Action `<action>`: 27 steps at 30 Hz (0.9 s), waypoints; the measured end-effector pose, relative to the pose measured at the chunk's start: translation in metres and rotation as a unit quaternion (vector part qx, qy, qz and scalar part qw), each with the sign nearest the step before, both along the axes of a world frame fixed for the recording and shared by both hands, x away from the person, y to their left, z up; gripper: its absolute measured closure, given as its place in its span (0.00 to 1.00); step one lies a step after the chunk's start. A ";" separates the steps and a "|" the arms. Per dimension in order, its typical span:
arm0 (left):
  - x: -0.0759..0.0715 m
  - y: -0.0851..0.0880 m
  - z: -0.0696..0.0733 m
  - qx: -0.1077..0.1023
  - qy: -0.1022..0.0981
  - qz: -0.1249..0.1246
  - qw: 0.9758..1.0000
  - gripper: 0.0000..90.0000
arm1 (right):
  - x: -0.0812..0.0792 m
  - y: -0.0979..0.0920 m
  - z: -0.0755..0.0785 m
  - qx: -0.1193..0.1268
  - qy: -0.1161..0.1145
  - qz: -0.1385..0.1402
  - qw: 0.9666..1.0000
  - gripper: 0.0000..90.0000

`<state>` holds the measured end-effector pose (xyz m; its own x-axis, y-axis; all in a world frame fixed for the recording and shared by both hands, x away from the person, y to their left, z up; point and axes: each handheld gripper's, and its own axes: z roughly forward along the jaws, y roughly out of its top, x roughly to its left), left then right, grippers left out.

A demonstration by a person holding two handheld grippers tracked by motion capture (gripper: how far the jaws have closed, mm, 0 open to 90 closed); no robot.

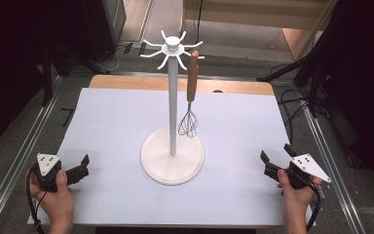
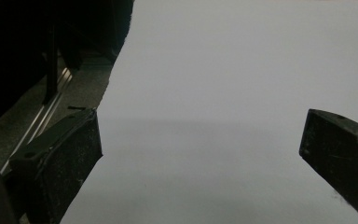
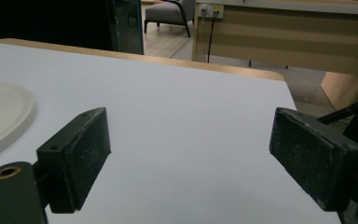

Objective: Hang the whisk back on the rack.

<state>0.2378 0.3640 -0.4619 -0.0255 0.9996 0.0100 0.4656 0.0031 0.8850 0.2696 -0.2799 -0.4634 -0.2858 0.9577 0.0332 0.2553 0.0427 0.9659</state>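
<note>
A white stand (image 1: 173,97) with a round base (image 1: 156,161) and hooked arms at its top rises from the middle of the white table (image 1: 112,117). From one arm on its right side hangs a whisk (image 1: 191,92) with a brown wooden handle, wire head down. My left gripper (image 1: 80,168) rests low at the table's front left, held by a hand, jaws wide apart over bare table (image 2: 205,140). My right gripper (image 1: 275,158) sits at the front right, open with nothing between its pads (image 3: 191,154); the stand's base edge (image 3: 4,116) lies to its left.
The table's wooden rim (image 1: 126,83) shows at the far edge. Metal rails (image 1: 24,146) run along both sides on the floor. Dark stands and cables (image 1: 311,78) crowd the right rear. A wooden counter (image 3: 284,42) and a chair (image 3: 165,14) stand beyond the table.
</note>
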 end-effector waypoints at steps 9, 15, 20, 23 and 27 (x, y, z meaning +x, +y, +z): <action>0.000 0.000 0.000 0.001 0.000 0.000 1.000 0.00 | -0.012 -0.016 -0.005 -0.008 0.004 -0.006 1.000 0.12; 0.000 0.000 0.000 0.003 0.000 -0.001 1.000 0.00 | -0.020 -0.028 -0.007 -0.008 0.008 -0.014 1.000 0.08; 0.000 -0.001 0.000 0.003 0.001 -0.001 1.000 0.00 | -0.027 -0.037 -0.009 -0.011 0.012 -0.023 1.000 0.04; 0.000 -0.001 0.000 0.004 0.001 -0.001 1.000 0.00 | -0.031 -0.043 -0.011 -0.012 0.015 -0.026 0.999 0.03; 0.000 -0.001 0.000 0.005 0.001 -0.002 1.000 0.00 | -0.037 -0.049 -0.013 -0.013 0.019 -0.030 0.999 0.02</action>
